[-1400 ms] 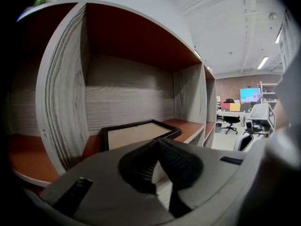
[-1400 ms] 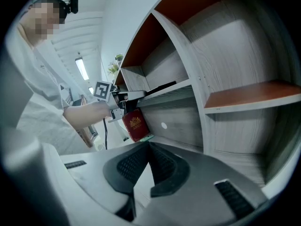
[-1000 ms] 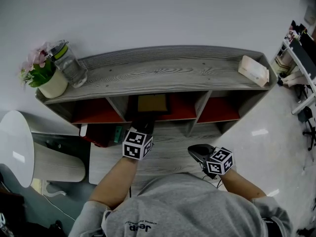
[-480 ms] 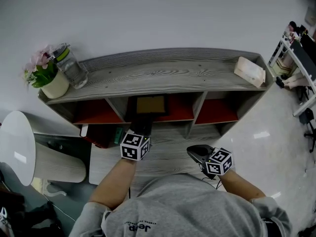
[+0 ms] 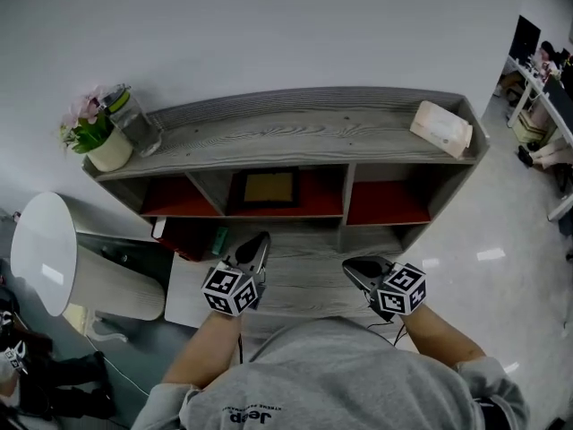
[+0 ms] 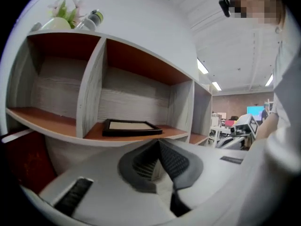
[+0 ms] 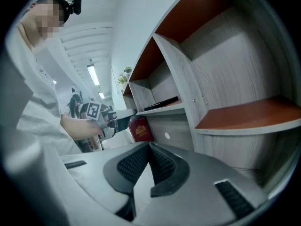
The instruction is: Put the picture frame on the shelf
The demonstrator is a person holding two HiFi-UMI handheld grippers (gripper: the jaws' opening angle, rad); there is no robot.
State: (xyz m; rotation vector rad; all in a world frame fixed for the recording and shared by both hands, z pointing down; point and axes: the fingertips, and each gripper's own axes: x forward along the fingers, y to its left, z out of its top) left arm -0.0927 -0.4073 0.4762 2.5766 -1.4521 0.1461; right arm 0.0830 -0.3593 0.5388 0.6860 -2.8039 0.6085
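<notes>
The dark picture frame [image 5: 264, 187] lies flat on the red-brown floor of the middle compartment of the grey wooden shelf [image 5: 295, 133]. The left gripper view shows the picture frame [image 6: 130, 126] straight ahead, beyond the jaws. My left gripper [image 5: 257, 244] hovers in front of that compartment, apart from the frame, shut and empty. The left gripper [image 6: 159, 146] has its ribbed pads pressed together. My right gripper [image 5: 354, 269] is held lower right, in front of the divider, also shut with nothing in it. In its own view the right gripper [image 7: 149, 147] sees the picture frame [image 7: 162, 102] edge-on.
On the shelf's top stand a flower pot [image 5: 100, 143] and a clear bottle [image 5: 139, 124] at the left, a pale box [image 5: 437, 128] at the right. A red box [image 5: 186, 238] sits low at the left. A white round table [image 5: 43, 253] stands beside it.
My left gripper has drawn back from the mouth of the middle compartment toward me and to the left. The right gripper has lifted slightly. The frame has stayed in place.
</notes>
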